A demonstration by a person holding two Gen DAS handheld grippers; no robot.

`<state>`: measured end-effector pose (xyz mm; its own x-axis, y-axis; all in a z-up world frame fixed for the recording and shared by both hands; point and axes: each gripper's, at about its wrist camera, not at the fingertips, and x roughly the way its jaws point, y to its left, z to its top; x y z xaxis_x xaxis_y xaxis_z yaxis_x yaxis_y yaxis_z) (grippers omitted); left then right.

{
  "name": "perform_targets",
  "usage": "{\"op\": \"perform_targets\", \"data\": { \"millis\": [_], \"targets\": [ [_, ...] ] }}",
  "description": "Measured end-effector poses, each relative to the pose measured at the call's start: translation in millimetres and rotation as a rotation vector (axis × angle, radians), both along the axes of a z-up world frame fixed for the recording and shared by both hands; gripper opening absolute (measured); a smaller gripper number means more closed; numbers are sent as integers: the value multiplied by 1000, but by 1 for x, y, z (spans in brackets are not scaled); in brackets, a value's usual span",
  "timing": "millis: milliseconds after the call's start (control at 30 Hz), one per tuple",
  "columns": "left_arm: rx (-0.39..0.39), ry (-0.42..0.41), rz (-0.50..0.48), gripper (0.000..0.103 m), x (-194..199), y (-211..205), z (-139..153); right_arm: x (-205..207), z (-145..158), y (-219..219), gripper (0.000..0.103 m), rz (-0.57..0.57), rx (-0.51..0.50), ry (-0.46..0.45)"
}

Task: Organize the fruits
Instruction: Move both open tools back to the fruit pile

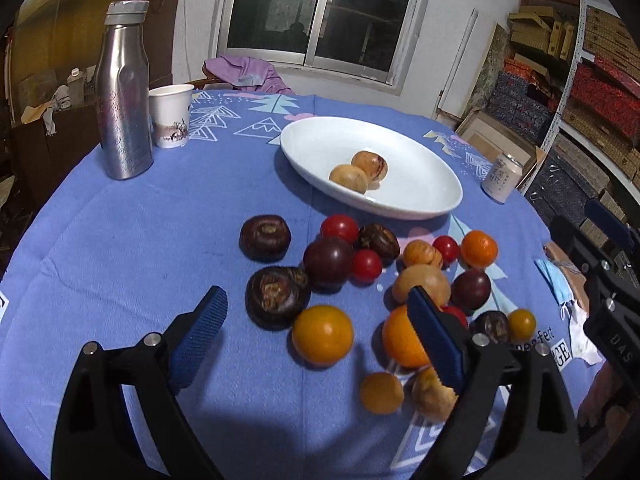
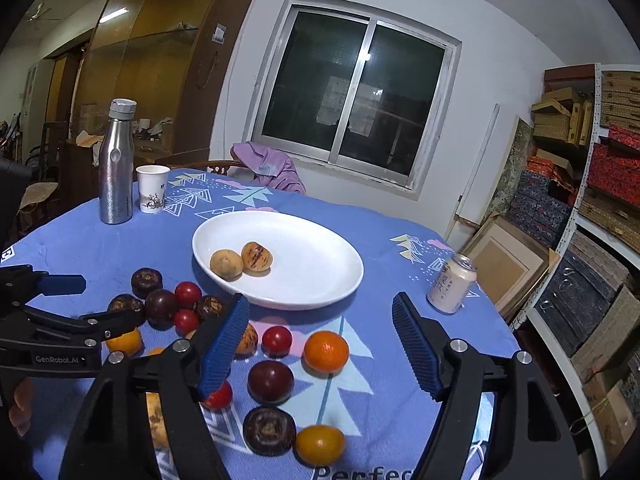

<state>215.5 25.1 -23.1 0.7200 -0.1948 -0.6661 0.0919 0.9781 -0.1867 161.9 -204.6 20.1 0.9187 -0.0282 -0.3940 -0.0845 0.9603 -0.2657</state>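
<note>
My two black handheld grippers

Left gripper and right gripper: ribbed blue pads, silver screws, white "GenRobot.AI" lettering.

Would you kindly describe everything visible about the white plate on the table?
The white plate is a shallow oval dish, glossy like glazed ceramic, lying flat on the blue tablecloth beyond the loose fruit. It holds two tan, speckled round fruits that sit side by side and touch near its nearer left part; the rest of it is bare. Neither tool touches it.
</note>
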Motion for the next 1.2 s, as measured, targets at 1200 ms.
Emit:
{"op": "perform_targets", "data": {
  "millis": [1200],
  "targets": [
    [53, 146, -24, 95, -6, -8, -27, -34, -68, -55, 74, 115, 256, 378]
  ]
}}
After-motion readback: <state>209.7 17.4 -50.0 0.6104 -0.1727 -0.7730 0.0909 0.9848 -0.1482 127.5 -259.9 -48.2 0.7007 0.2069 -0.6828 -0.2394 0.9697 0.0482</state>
